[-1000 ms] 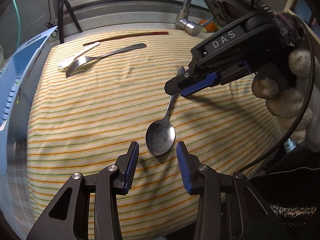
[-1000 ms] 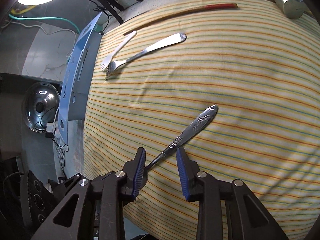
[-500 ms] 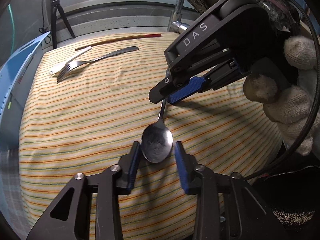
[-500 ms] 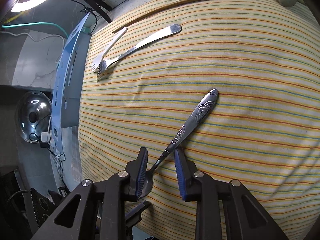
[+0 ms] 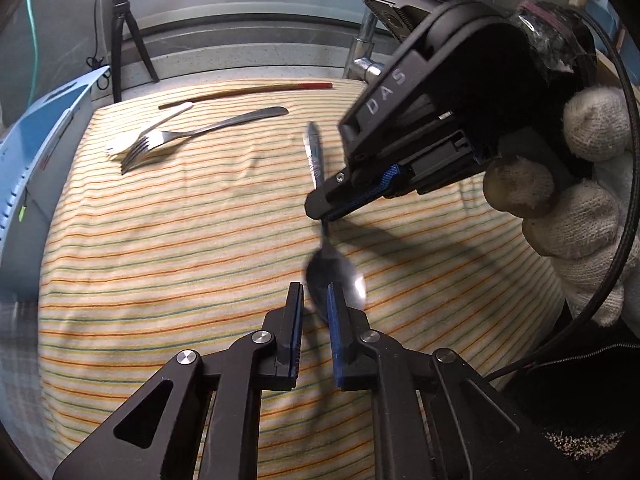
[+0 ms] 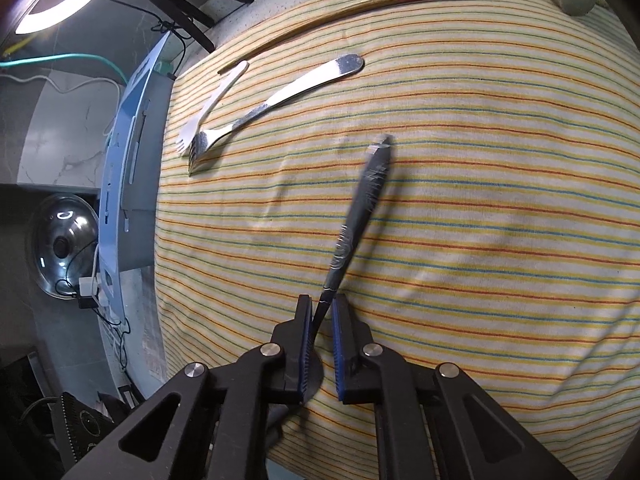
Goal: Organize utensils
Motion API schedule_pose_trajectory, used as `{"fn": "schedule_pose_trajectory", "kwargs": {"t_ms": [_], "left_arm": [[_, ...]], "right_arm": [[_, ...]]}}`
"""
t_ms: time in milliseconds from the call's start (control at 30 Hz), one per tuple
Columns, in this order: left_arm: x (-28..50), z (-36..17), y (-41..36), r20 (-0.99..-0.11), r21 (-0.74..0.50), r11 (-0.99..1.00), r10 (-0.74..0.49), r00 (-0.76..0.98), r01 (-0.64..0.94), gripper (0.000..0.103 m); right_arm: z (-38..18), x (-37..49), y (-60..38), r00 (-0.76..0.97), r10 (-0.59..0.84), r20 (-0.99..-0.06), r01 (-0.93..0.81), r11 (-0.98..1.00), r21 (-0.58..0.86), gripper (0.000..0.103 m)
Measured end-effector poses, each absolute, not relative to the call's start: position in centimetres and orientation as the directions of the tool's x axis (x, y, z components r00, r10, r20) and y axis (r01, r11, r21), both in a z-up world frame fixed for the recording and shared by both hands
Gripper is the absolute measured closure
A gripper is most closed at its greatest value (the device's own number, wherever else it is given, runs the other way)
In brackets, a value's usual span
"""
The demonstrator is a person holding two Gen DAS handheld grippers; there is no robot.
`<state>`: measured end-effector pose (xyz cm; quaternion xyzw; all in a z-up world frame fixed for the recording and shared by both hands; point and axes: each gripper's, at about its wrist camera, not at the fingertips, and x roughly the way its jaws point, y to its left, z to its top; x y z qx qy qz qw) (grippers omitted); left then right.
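Since a second ago the spoon (image 6: 362, 216) has swung upright off the striped cloth (image 5: 180, 240), its handle blurred. The right gripper (image 6: 320, 336) has just closed on its neck; the left gripper (image 5: 314, 320) has just closed on the bowl's edge. With two grips on one spoon, uneven pulling could twist it free.

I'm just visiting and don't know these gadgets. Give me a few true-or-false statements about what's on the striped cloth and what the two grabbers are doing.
1. Both grippers are shut on the same spoon. True: the right gripper pinches its neck, the left gripper its bowl.
2. The metal fork lies alone. False: a white plastic fork lies right beside it.
3. The chopstick has a red end. True.
4. The hand holding the right gripper is bare. False: it wears a knitted glove.
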<state>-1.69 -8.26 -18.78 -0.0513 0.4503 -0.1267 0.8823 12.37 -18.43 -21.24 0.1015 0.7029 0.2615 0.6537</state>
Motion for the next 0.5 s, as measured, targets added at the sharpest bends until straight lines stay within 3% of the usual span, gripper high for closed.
{"fn": "schedule_pose_trajectory", "kwargs": {"t_ms": [233,333,500], "left_arm": [[-0.9,-19.3,-7.3,-0.786,-0.268,0.951,-0.309,0.535,0.155,0.092],[-0.9,-19.2,-7.0,-0.786,-0.313,0.94,-0.337,0.518,0.137,0.08],[-1.3,-18.8,-7.5,-0.788,-0.345,0.929,-0.365,0.496,0.135,0.079]], "right_arm": [[-21.4,12.7,-17.8,-0.12,0.476,-0.871,-0.198,0.848,0.491,0.101],[-21.6,12.9,-18.0,-0.122,0.483,-0.867,-0.184,0.848,0.498,0.101],[-21.5,13.0,-18.0,-0.138,0.47,-0.872,-0.209,0.847,0.49,0.099]]}}
